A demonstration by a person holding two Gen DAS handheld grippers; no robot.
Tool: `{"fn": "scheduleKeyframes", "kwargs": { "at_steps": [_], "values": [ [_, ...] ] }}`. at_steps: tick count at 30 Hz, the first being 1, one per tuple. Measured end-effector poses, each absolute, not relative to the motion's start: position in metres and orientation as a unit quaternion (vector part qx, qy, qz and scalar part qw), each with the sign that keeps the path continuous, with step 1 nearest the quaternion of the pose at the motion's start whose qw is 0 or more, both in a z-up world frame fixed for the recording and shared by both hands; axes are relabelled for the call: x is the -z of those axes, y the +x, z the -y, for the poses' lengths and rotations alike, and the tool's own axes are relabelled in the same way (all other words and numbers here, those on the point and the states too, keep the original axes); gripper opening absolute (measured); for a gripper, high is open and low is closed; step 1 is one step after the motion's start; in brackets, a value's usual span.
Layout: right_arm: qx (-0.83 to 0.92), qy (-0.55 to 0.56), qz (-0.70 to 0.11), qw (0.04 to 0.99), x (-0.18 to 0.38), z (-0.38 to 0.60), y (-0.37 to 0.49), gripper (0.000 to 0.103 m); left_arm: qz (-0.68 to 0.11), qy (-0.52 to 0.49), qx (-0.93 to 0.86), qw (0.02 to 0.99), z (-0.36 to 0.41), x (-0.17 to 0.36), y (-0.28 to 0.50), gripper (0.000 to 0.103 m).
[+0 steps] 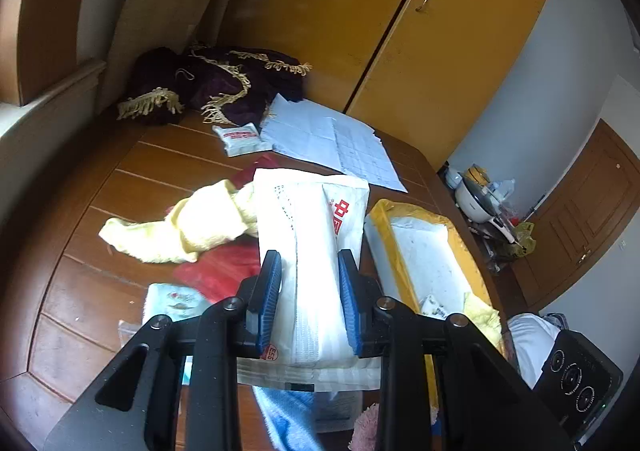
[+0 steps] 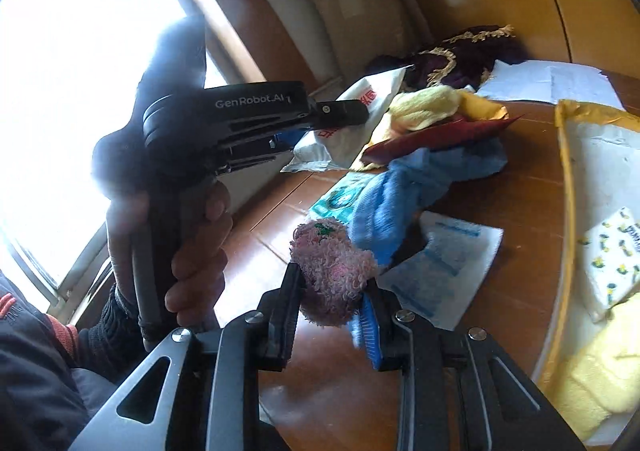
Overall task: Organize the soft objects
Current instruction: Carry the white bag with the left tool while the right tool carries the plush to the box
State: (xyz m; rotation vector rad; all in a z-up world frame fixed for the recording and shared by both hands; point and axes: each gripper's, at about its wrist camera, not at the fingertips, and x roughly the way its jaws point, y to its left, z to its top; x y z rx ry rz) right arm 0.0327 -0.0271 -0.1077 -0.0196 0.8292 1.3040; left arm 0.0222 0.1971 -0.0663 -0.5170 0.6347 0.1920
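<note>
Two grips: left gripper (image 1: 309,265) clamps white pack (image 1: 316,235); right gripper (image 2: 334,283) pinches pink sock (image 2: 334,271) above table (image 2: 500,219).

Soft things heaped on the desk (image 1: 120,187), a box to their right.

The towel (image 1: 180,227) lies left of the packet (image 1: 316,235); papers (image 1: 340,143) and fringed cloth (image 1: 216,83) lie behind; the box (image 1: 424,251) sits right of the packet, near the desk's edge.
</note>
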Motion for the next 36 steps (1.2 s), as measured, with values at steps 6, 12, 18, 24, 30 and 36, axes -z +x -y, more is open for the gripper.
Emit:
{"fn": "scheduleKeyframes", "kwargs": {
  "at_steps": [6,12,18,24,30,36],
  "values": [
    [-0.546,-0.001,-0.378,0.748,0.094,0.052,0.057,0.028,-0.289,-0.241,-0.061,0.925,-0.172,0.055,0.029,0.026],
    [-0.506,0.014,-0.376,0.776,0.099,0.065,0.043,0.029,-0.302,-0.219,-0.046,0.927,-0.155,0.059,0.015,0.026],
    [-0.491,0.052,-0.368,0.788,0.099,0.085,0.039,0.029,-0.307,-0.220,-0.051,0.925,-0.144,0.060,-0.008,0.026],
    [-0.494,0.067,-0.346,0.795,0.071,0.099,0.047,0.029,-0.293,-0.207,-0.039,0.933,-0.117,0.036,-0.005,0.026],
    [-0.440,0.057,-0.317,0.838,0.041,0.126,0.080,0.029,-0.307,-0.192,-0.006,0.932,-0.073,0.026,0.045,0.026],
    [-0.402,0.090,-0.353,0.840,0.059,0.137,0.130,0.029,-0.355,-0.182,-0.002,0.917,-0.058,0.053,0.099,0.026]
  ]
}}
